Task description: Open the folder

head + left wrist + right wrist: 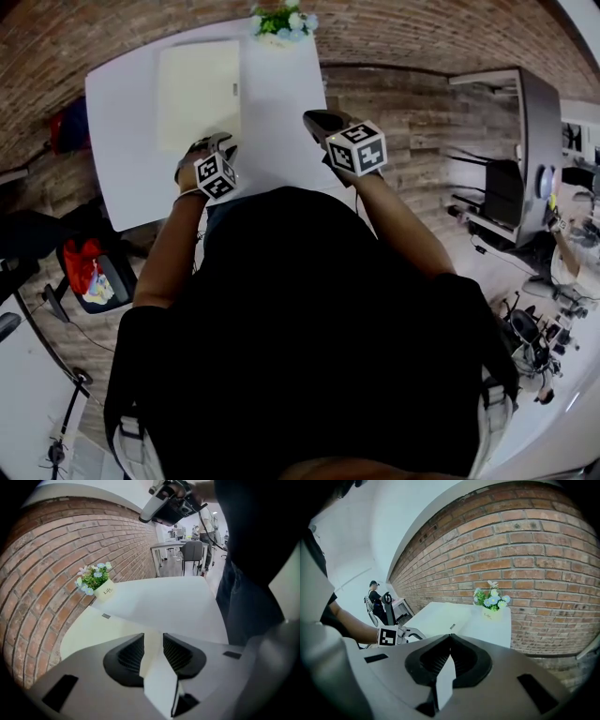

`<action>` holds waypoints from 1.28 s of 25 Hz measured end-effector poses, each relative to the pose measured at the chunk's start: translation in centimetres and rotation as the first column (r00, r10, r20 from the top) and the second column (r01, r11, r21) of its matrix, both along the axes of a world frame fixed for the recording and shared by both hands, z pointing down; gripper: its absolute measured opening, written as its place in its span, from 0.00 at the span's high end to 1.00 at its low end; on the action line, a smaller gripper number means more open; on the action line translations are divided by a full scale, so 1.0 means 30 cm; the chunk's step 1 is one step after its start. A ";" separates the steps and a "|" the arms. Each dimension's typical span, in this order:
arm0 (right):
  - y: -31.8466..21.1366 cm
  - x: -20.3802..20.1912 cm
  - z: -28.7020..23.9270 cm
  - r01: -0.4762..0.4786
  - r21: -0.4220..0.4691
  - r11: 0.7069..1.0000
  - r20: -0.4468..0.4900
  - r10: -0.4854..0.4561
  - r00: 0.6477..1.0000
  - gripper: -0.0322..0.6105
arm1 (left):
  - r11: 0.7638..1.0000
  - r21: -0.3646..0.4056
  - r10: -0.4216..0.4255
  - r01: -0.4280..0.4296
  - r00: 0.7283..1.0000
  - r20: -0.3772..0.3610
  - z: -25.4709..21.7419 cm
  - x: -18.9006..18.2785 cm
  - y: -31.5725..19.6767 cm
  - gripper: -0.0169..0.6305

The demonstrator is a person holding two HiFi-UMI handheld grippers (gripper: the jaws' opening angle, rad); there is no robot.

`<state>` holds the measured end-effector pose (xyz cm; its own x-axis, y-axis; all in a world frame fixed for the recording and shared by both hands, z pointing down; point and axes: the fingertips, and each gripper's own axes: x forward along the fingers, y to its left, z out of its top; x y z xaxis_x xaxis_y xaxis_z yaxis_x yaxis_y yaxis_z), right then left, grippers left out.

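A cream folder [197, 94] lies closed and flat on the white table [281, 103], with a small grey tab on its right edge. My left gripper [225, 145] is at the folder's near edge, pointing steeply down. Its jaws stand apart in the left gripper view [153, 637], and the cream folder [93, 630] shows through the gap. No pad presses on it that I can see. My right gripper [311, 118] hovers over bare table right of the folder. Its jaws [450, 637] meet with nothing between them. The folder [440, 615] lies beyond them.
A small pot of flowers [281, 23] stands at the table's far edge against the brick wall [534, 550]. Right of the table is a desk with a monitor [525, 159]. A chair with red things [89, 272] is at the left. A person [375, 599] stands far off.
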<state>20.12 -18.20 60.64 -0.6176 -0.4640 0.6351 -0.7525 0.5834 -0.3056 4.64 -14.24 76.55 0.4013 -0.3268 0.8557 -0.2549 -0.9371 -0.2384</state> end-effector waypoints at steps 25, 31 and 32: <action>0.023 0.048 0.034 -0.019 -0.048 0.999 0.019 0.020 1.000 0.91 | 0.968 0.235 0.047 -0.082 0.988 0.151 0.073 0.013 -0.031 0.69; 0.030 0.064 0.040 -0.025 -0.055 0.998 0.020 0.026 0.999 0.91 | 0.970 0.230 0.046 -0.084 0.985 0.166 0.080 0.008 -0.047 0.70; 0.031 0.066 0.041 -0.025 -0.057 0.998 0.019 0.026 0.999 0.91 | 0.970 0.228 0.049 -0.086 0.986 0.162 0.080 0.008 -0.048 0.73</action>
